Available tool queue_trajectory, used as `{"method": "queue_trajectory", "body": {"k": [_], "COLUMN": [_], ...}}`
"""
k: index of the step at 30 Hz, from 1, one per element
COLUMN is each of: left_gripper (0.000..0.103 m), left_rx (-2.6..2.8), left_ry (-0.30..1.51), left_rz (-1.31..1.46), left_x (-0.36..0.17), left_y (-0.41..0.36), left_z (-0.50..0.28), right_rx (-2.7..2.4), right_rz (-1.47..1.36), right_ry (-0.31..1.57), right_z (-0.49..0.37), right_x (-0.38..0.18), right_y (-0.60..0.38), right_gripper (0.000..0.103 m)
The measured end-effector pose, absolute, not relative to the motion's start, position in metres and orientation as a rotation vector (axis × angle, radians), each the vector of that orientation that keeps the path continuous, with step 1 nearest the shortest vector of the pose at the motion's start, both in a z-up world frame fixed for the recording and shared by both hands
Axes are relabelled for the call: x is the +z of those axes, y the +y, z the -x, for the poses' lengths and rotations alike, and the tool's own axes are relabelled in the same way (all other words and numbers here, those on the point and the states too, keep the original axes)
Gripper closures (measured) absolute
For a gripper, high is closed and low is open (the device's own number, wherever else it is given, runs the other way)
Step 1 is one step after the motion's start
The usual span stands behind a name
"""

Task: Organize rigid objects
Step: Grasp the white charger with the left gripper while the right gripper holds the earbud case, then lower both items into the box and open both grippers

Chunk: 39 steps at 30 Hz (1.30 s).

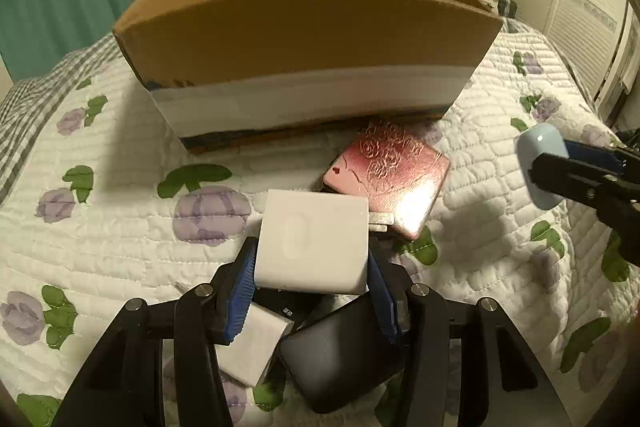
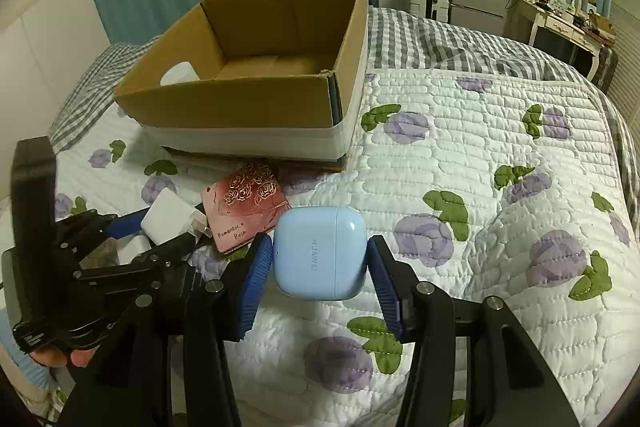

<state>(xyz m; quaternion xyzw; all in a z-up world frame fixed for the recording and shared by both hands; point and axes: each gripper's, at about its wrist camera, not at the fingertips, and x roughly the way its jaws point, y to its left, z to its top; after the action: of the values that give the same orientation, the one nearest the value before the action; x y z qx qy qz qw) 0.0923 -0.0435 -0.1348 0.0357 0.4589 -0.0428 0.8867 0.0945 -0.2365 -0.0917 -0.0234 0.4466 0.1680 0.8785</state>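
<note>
The left gripper (image 1: 312,267) clamps a smooth white plastic charger block (image 1: 314,247) by its flat sides; stiff, light, likely slippery. The right gripper (image 2: 320,267) squeezes a glossy pale-blue rounded earbud case (image 2: 320,253). Beyond both lie an embossed pink booklet (image 1: 386,179), then the open cardboard box (image 2: 256,99).

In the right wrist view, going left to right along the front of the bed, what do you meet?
Left gripper closed on the white charger → pink rose-patterned case → light blue earbud case clamped in the right gripper → bare floral quilt.
</note>
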Motion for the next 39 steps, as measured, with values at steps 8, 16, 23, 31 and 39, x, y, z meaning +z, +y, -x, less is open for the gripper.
{"method": "queue_trajectory", "body": {"k": [8,16,23,31,39], "left_gripper": [0.052,0.053,0.053,0.053,0.052], "left_rx": [-0.091,-0.112,-0.114,-0.047,-0.064], "left_ry": [0.889,0.749,0.624,0.589,0.664], "left_rz": [-0.026,0.022,0.028,-0.003,-0.016], "left_x": [-0.112,-0.054,0.019,0.044,-0.014], "left_y": [-0.035,-0.035,-0.023,-0.013,-0.010], "left_z": [-0.073,-0.055,-0.077,-0.175,-0.237], "right_rx": [0.352,0.359,0.394,0.411,0.387], "right_rz": [0.042,0.040,0.052,0.075,0.074], "right_ry": [0.870,0.777,0.651,0.557,0.614], "right_z": [-0.086,-0.081,-0.106,-0.172,-0.225], "right_x": [-0.071,-0.029,0.033,0.066,0.021], "right_y": [-0.240,-0.241,-0.230,-0.195,-0.178], "right_gripper": [0.054,0.053,0.054,0.054,0.054]}}
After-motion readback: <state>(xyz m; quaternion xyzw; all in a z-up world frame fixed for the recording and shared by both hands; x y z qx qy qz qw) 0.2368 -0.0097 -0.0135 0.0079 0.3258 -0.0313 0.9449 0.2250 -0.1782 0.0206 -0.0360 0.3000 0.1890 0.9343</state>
